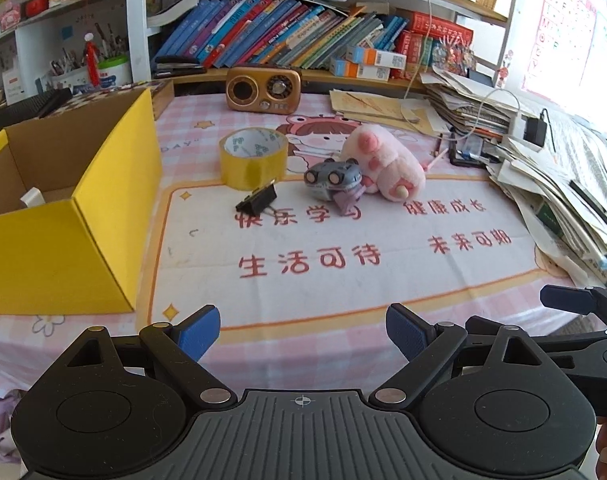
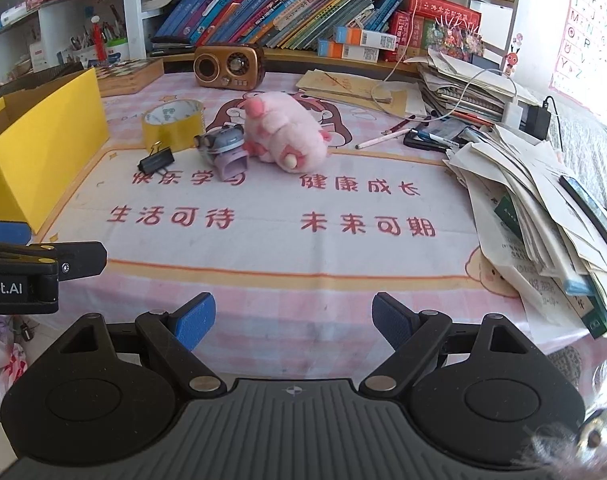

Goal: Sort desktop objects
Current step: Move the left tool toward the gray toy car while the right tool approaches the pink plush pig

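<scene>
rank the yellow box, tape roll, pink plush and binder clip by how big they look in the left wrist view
1. yellow box, by far the largest, though it also sits nearest the camera
2. pink plush
3. tape roll, looks close to the plush, so these two are unsure
4. binder clip, smallest

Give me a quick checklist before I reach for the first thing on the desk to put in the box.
1. Left gripper open and empty: ok.
2. Right gripper open and empty: ok.
3. Yellow box open on top: ok; a small white thing already lies inside.
4. Path over the mat to the items: ok, nothing lies between the grippers and them.
5. Items apart for a clean grab: not ok for the grey toy, which touches the pink plush; the clip lies right at the foot of the tape roll.
6. Whether clip and tape touch: cannot tell.
</scene>
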A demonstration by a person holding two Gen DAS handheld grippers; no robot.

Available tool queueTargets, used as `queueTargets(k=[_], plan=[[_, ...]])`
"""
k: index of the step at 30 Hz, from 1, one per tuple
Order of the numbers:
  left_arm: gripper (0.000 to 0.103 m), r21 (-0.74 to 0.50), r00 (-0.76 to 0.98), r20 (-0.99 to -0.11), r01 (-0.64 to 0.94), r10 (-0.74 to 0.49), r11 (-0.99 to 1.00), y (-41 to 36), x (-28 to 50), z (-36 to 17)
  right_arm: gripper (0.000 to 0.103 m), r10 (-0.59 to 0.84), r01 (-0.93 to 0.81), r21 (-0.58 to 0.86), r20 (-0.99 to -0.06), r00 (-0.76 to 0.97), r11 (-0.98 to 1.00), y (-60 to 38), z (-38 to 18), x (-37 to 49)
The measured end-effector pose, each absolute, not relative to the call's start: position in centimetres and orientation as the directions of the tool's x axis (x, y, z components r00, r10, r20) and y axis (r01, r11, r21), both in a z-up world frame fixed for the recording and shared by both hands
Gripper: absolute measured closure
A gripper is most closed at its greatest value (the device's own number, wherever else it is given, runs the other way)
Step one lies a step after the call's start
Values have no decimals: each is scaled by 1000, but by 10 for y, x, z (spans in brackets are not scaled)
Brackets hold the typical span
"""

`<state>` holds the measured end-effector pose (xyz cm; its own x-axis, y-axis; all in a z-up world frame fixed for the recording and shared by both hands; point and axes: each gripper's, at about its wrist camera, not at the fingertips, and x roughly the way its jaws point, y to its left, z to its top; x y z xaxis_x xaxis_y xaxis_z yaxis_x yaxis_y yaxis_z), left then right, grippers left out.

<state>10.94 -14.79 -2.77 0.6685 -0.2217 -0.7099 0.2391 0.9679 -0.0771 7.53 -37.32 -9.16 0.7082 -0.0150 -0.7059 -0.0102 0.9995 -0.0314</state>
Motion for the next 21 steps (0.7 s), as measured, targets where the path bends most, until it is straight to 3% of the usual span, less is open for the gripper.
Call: queueTargets(k=[21], plan=[[11,-54,711,-690,136,-136,989,-163,155,-25,18,66,-81,8,-667,742,997,-403,-88,155]])
